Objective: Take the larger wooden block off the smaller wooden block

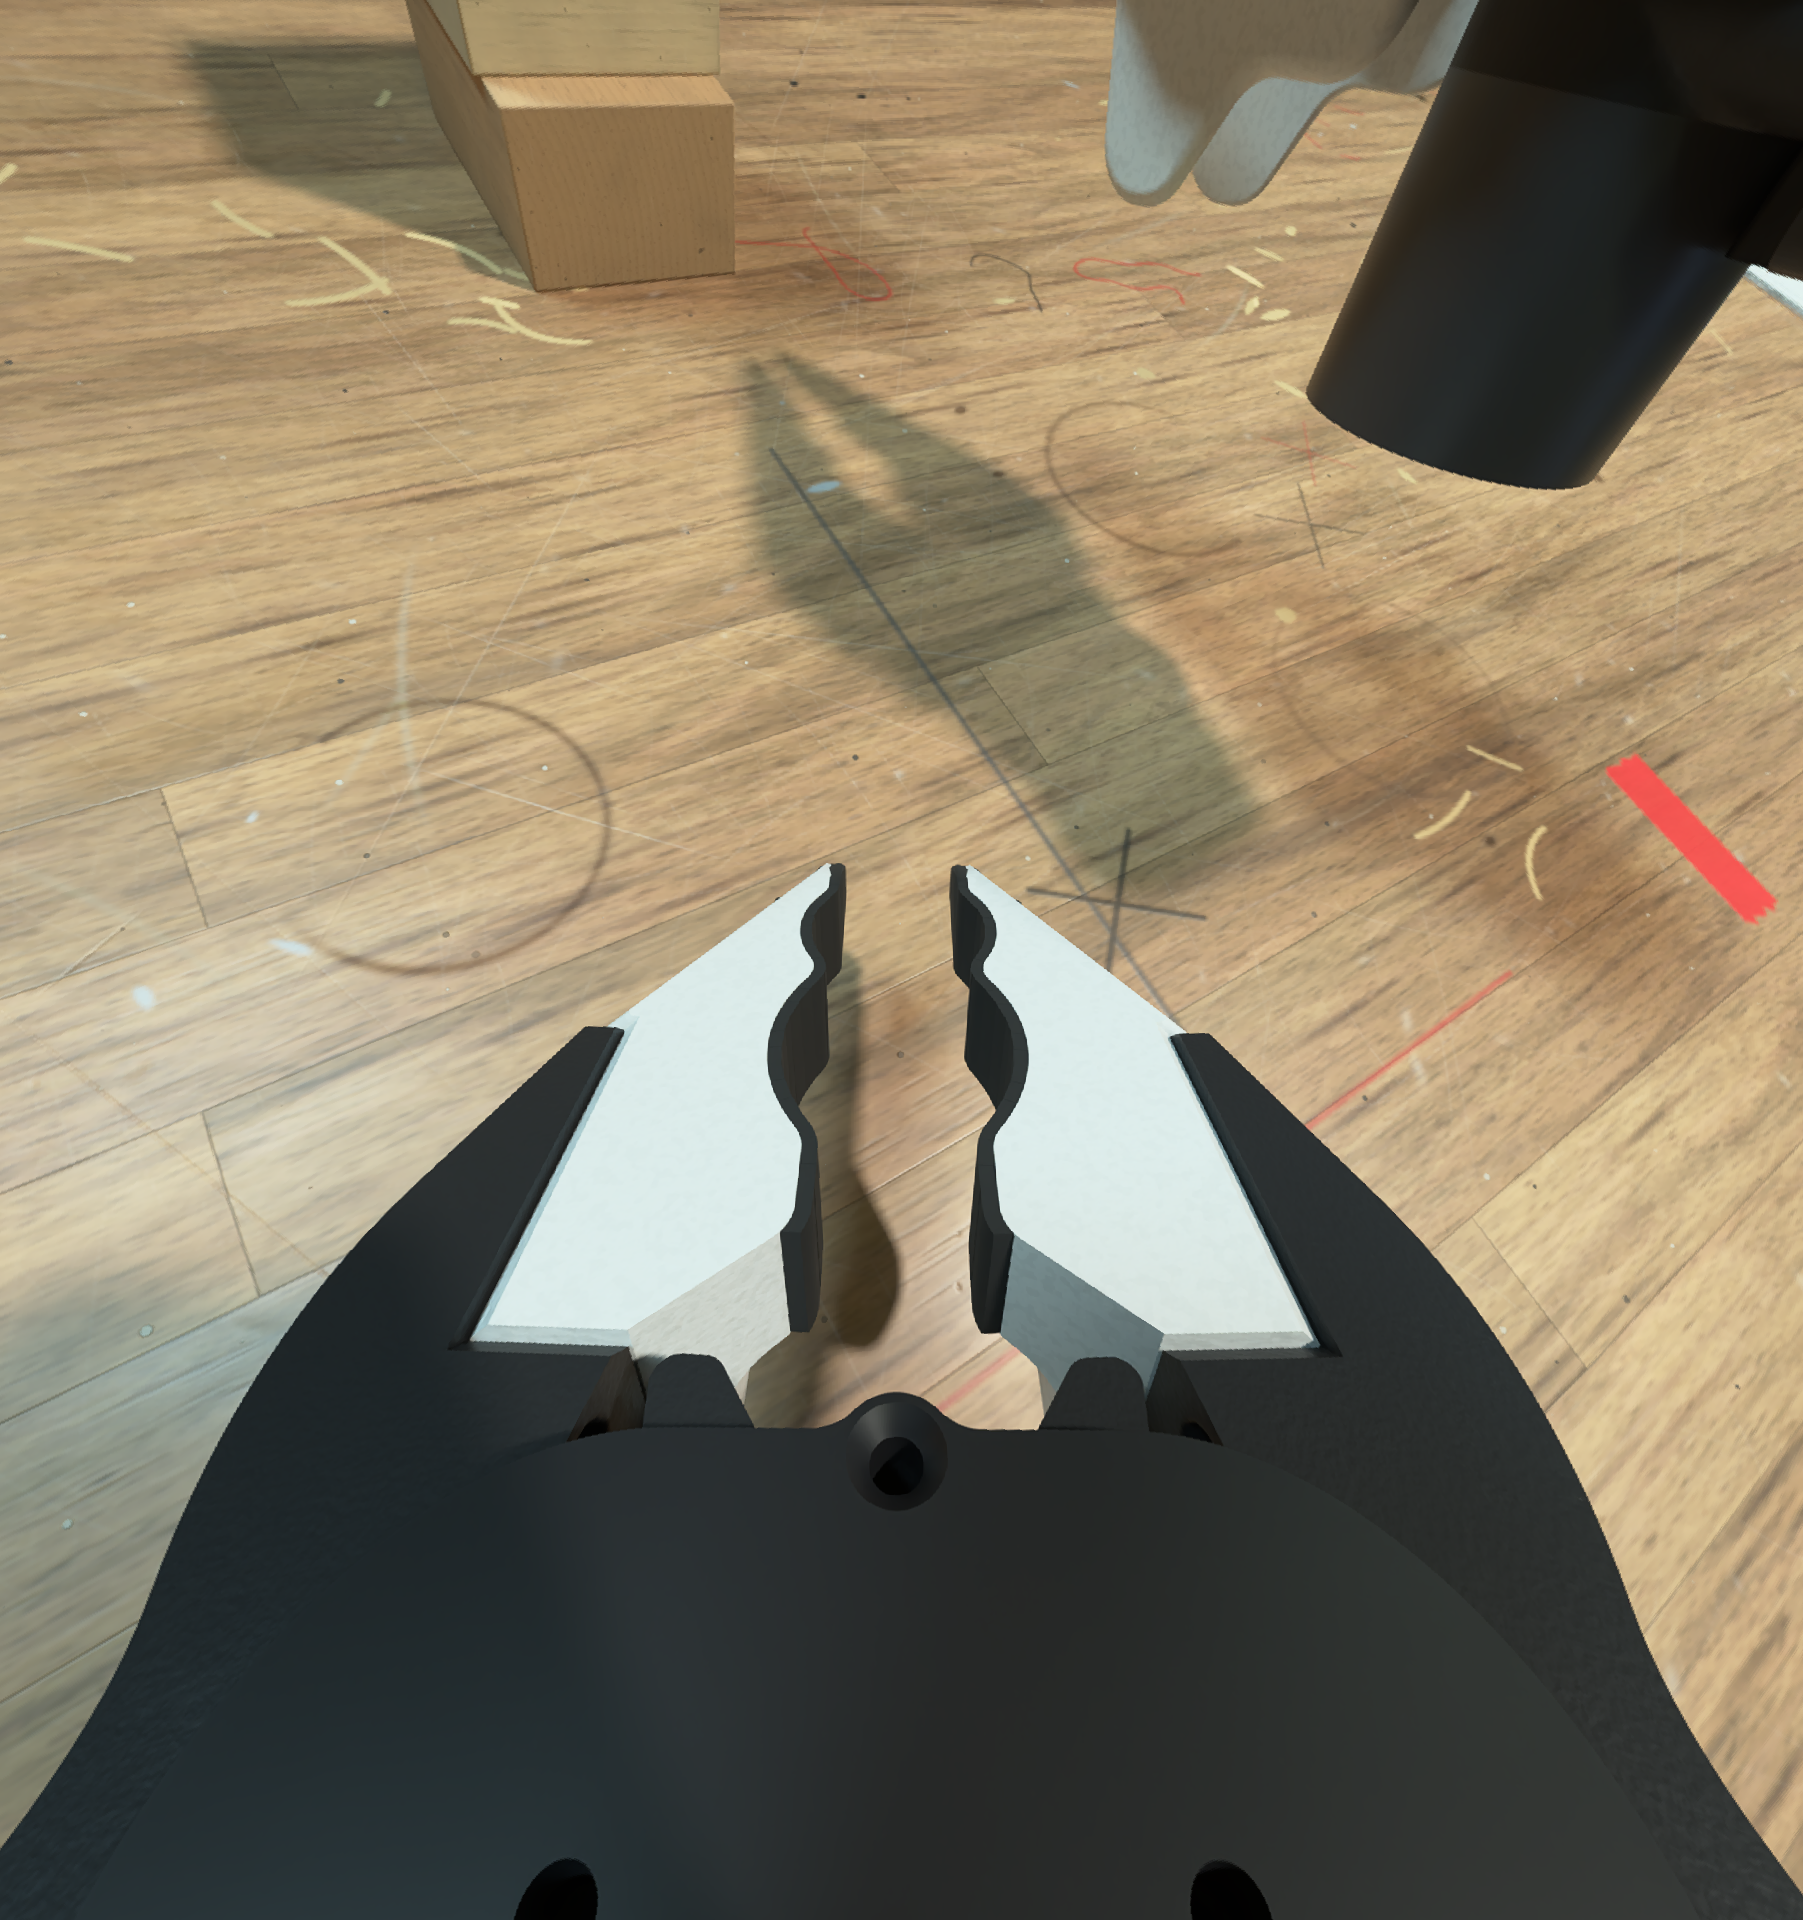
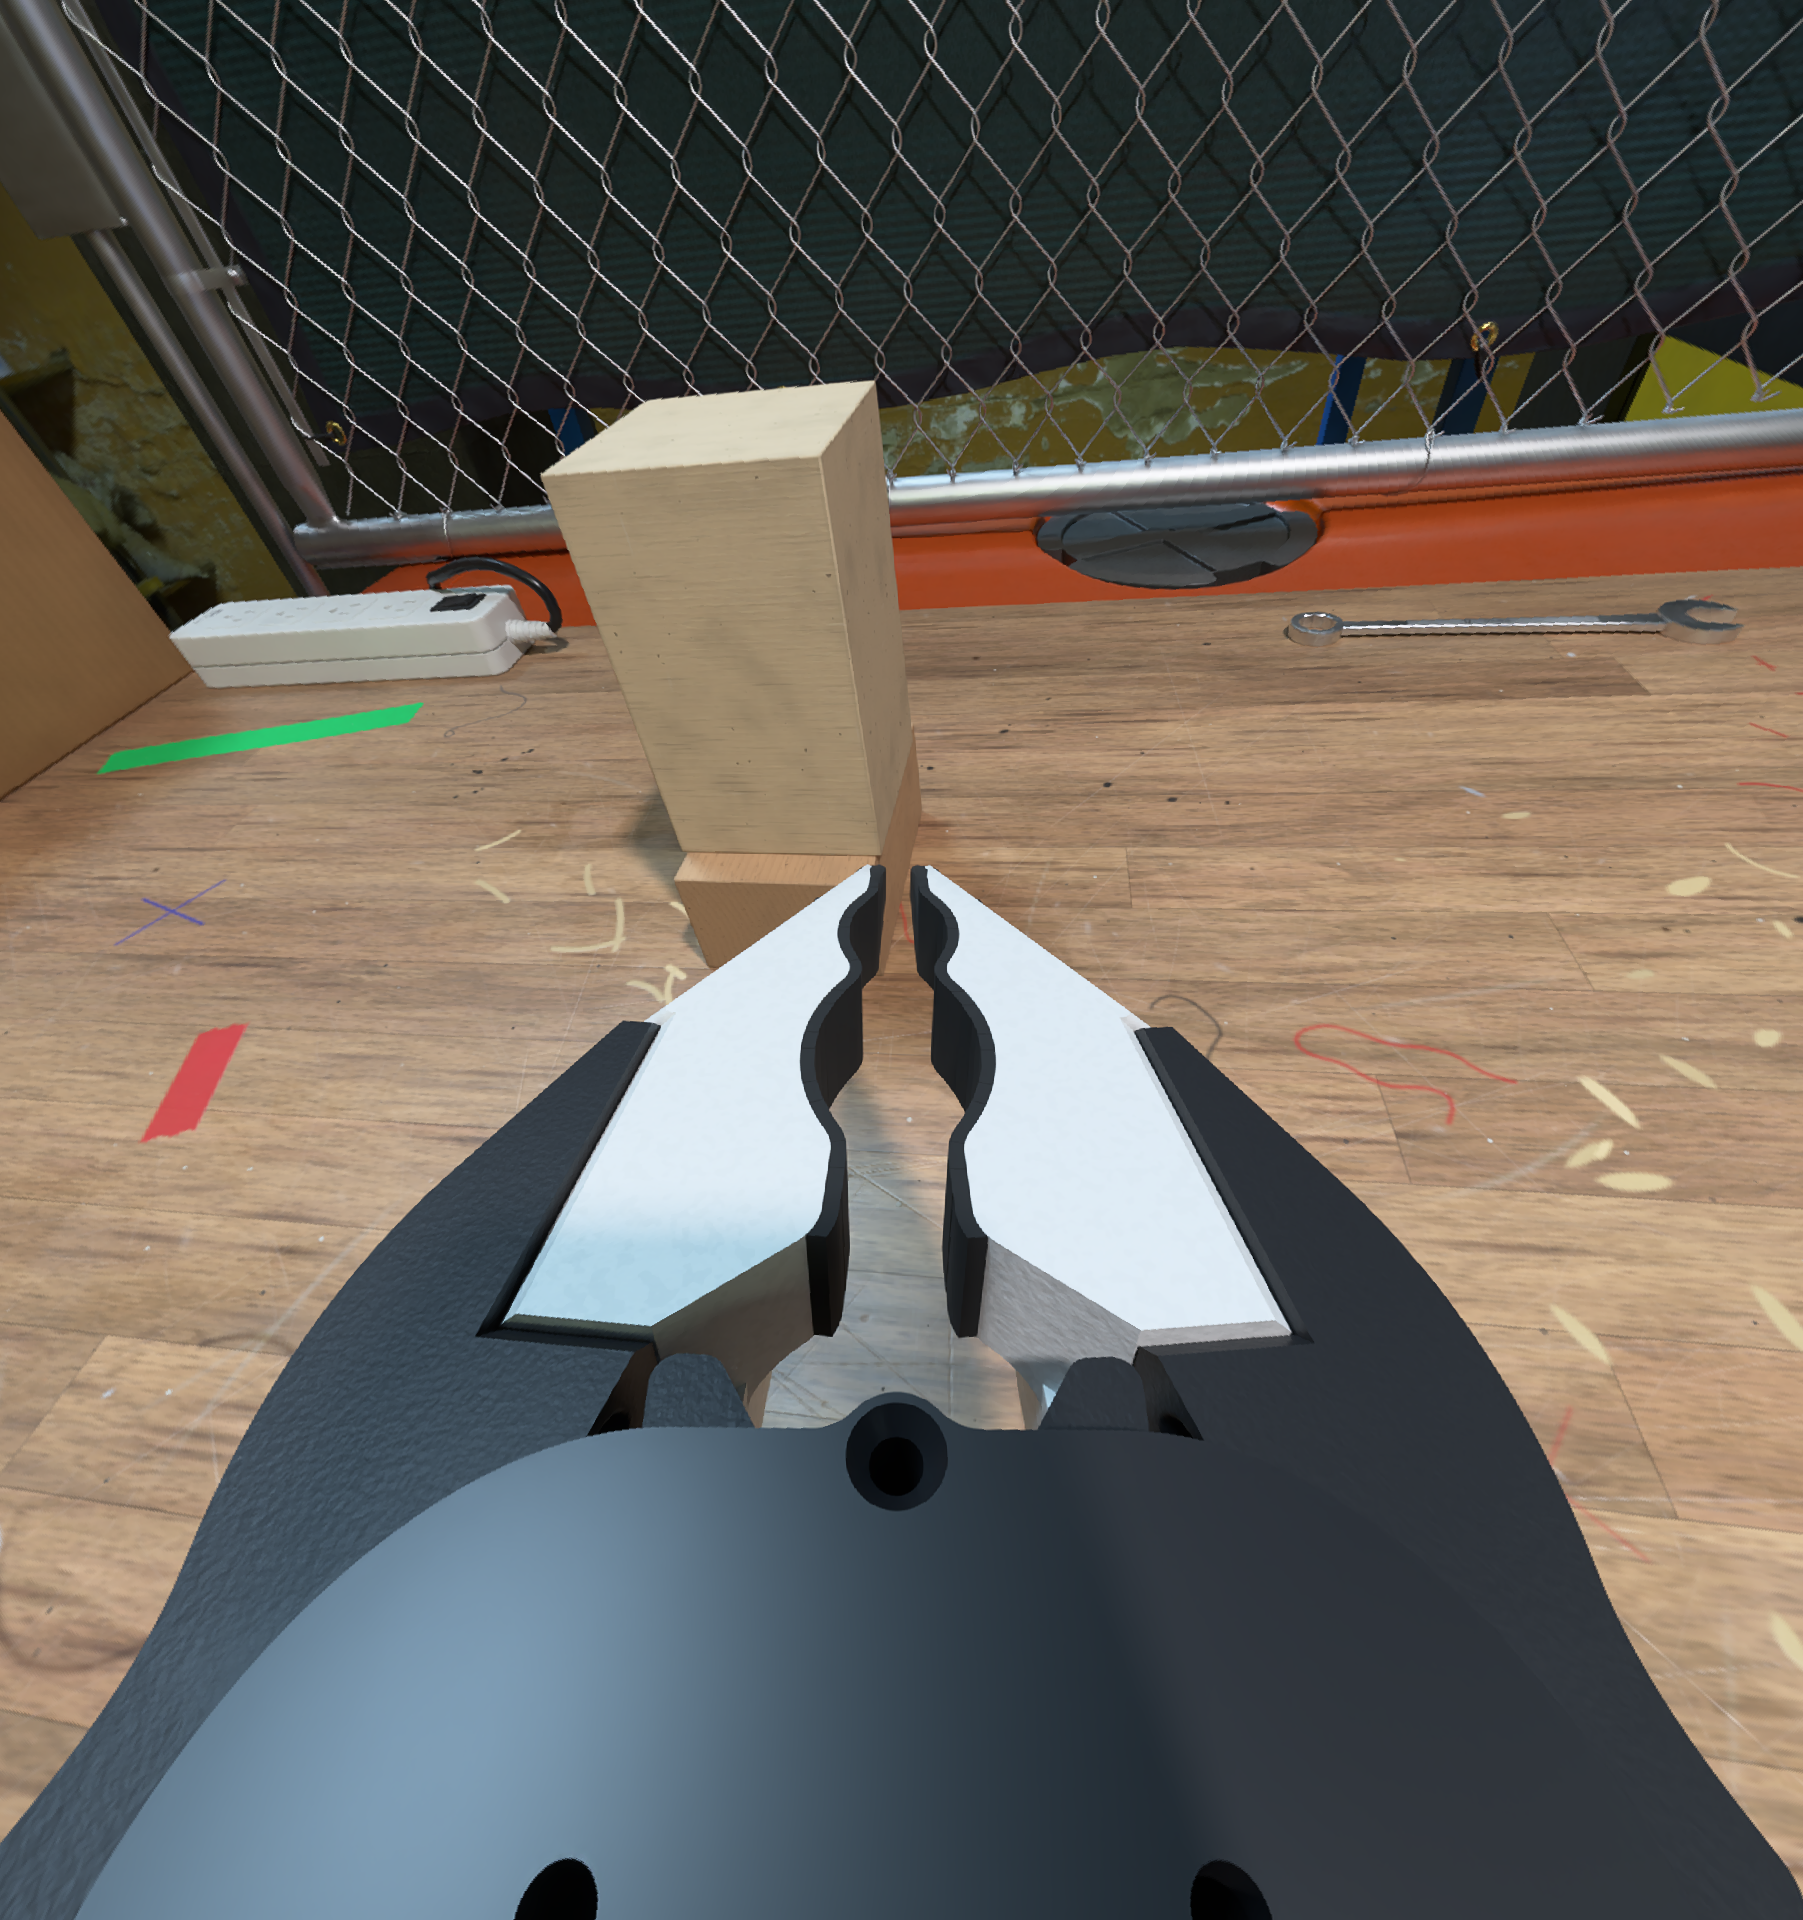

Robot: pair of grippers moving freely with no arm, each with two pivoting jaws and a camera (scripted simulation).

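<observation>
Just ahead of the nearly closed, empty right tongs (image 2: 897, 873), the rigid larger wooden block (image 2: 746, 623) stands on the smaller wooden block (image 2: 762, 904); its flat sides look best to grip. The left tongs (image 1: 897, 873) are slightly open and empty.

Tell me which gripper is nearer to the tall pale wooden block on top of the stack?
Right. The right gripper points at the stack, its tips just short of the tall pale wooden block. The left gripper hangs farther back over bare floor, the stack well ahead, left.
</observation>
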